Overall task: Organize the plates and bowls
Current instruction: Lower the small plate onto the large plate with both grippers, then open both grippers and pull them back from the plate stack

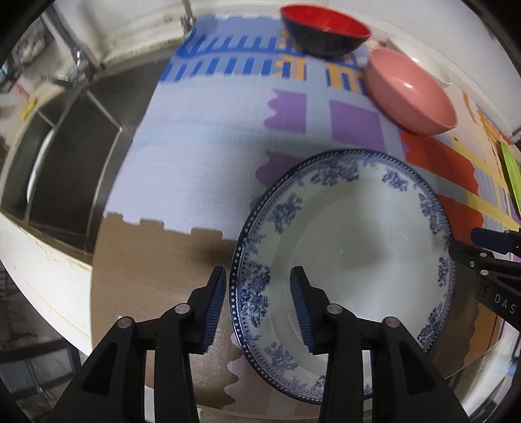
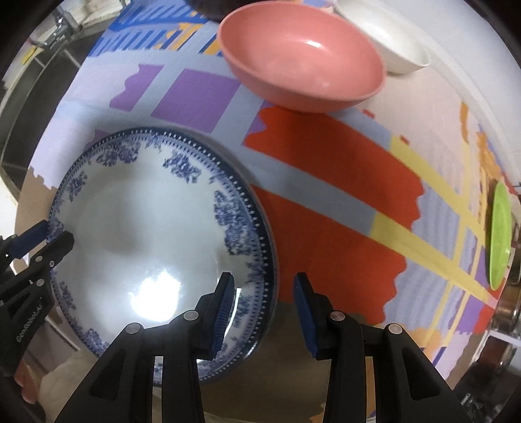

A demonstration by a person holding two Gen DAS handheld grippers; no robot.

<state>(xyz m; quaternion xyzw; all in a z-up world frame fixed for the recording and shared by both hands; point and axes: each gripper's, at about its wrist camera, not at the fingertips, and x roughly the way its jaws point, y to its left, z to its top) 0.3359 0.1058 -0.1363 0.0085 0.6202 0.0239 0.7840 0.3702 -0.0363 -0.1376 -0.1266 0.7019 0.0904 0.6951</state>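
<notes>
A blue-and-white floral plate (image 1: 342,260) (image 2: 146,234) lies on the coloured mat (image 1: 202,169) near the counter's front edge. My left gripper (image 1: 257,306) points down over its left rim, one pad outside and one over the well, with gaps on both sides. My right gripper (image 2: 265,309) straddles the opposite rim the same way, its outer pad clear of the edge. Each gripper shows at the margin of the other's view. A pink bowl (image 1: 410,94) (image 2: 302,58), a red-and-black bowl (image 1: 325,29) and a white bowl (image 2: 387,39) stand behind the plate.
A steel sink (image 1: 65,156) with a tap (image 1: 75,65) opens to the left of the mat. A green plate (image 2: 499,234) stands on edge at the far right beside a metal pot (image 2: 508,309). Bare mat lies between the plate and the sink.
</notes>
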